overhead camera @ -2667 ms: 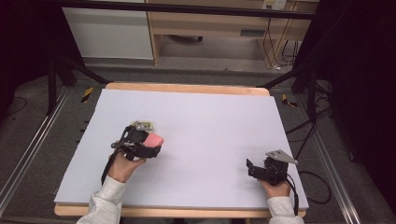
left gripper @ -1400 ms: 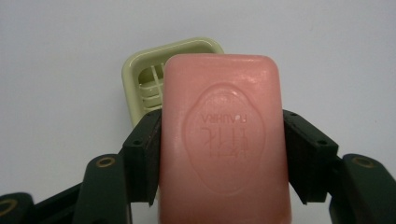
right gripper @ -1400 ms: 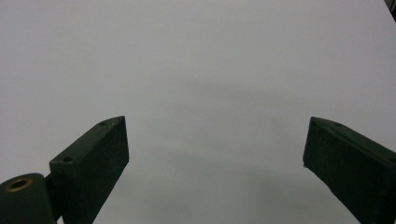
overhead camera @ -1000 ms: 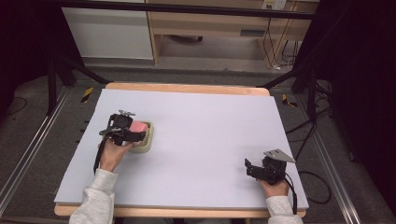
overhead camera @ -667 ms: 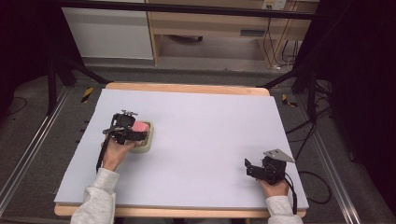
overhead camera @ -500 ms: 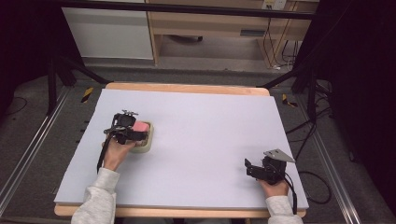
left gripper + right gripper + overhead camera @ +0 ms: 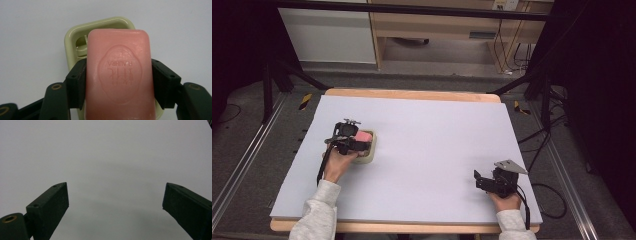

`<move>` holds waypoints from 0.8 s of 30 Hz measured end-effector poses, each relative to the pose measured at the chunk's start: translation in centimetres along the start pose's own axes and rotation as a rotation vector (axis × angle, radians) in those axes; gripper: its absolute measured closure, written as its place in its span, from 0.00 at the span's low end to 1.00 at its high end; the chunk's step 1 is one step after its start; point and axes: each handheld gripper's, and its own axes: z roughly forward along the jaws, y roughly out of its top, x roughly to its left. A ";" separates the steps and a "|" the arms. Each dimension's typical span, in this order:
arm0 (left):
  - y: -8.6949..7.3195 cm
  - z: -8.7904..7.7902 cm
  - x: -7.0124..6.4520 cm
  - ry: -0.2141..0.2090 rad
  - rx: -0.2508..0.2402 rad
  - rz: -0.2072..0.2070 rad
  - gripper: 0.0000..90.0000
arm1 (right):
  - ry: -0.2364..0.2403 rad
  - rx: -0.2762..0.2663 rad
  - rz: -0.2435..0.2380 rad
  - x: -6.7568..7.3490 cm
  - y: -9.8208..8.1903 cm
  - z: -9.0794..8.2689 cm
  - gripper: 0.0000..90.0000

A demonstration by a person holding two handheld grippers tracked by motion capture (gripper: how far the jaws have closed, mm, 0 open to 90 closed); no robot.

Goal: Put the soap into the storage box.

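The left gripper [image 7: 118, 82] clamps a pink soap bar [image 7: 119, 75] by its long sides, directly over the pale green soap dish [image 7: 75, 37] on the table [image 7: 437, 135]; the right gripper [image 7: 115, 202] rests apart, jaws wide open

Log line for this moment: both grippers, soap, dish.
left gripper: shut on pink soap bar | soap: over green soap dish | right gripper: open, nothing between jaws, over white table
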 end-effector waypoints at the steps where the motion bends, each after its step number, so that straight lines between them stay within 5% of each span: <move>1: 0.0 0.1 0.0 0.000 0.000 -0.001 0.41 | 0.001 0.000 0.000 0.0 0.0 0.0 0.08; 24: -0.3 0.9 0.2 0.006 0.014 -0.006 0.41 | 0.002 0.002 0.000 0.0 0.0 0.0 0.08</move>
